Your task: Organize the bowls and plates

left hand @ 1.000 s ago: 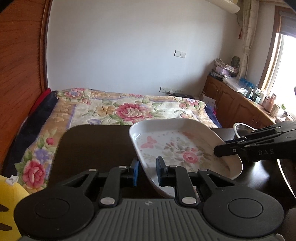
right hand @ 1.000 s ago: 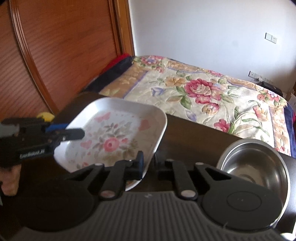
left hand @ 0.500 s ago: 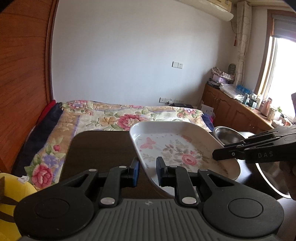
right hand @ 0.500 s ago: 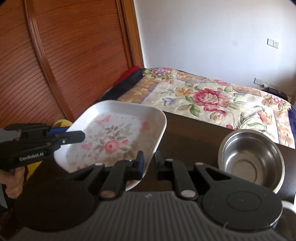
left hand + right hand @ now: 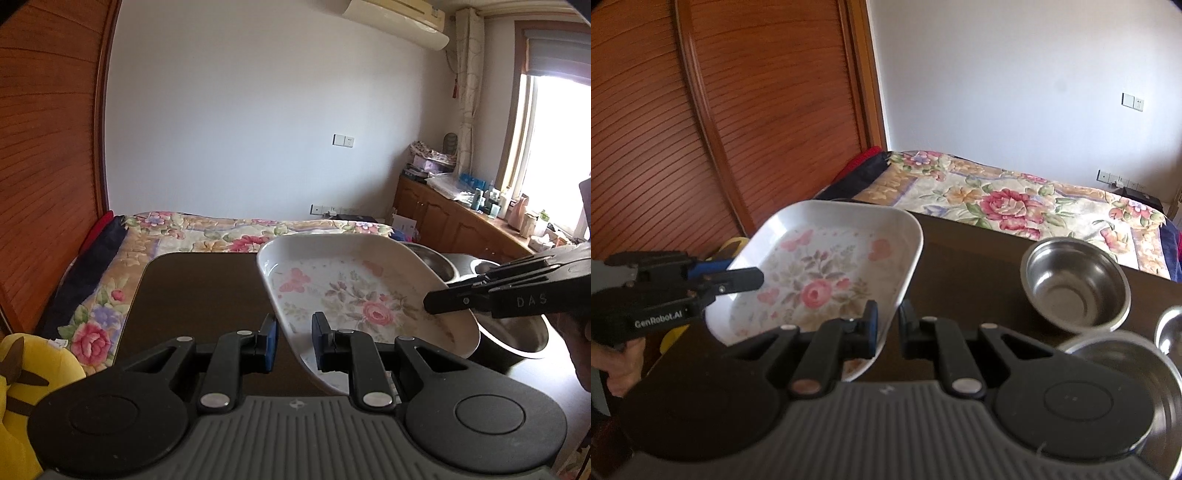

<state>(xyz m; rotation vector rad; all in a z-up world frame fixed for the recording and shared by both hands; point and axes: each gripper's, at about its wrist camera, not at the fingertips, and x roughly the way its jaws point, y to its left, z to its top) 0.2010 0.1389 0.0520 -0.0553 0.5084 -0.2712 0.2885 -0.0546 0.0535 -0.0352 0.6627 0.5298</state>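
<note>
A white floral plate [image 5: 351, 291] is held in the air above the dark table [image 5: 199, 295], level with a slight tilt. My left gripper [image 5: 294, 341] is shut on its near-left rim. My right gripper [image 5: 888, 326] is shut on the opposite rim, and the plate shows in the right wrist view [image 5: 827, 273]. Each gripper appears in the other's view, the right one [image 5: 443, 301] and the left one [image 5: 746, 278]. Steel bowls [image 5: 1076, 286] stand on the table to the right.
A larger steel bowl [image 5: 1123, 373] sits at the near right of the table, with another bowl's rim [image 5: 1169, 328] behind it. A yellow plush toy [image 5: 33, 376] lies left of the table. A floral bed [image 5: 1015, 199] lies beyond the table's far edge.
Both grippers have raised the plate higher above the table, still gripped at both rims. More steel bowls have come into view on the right.
</note>
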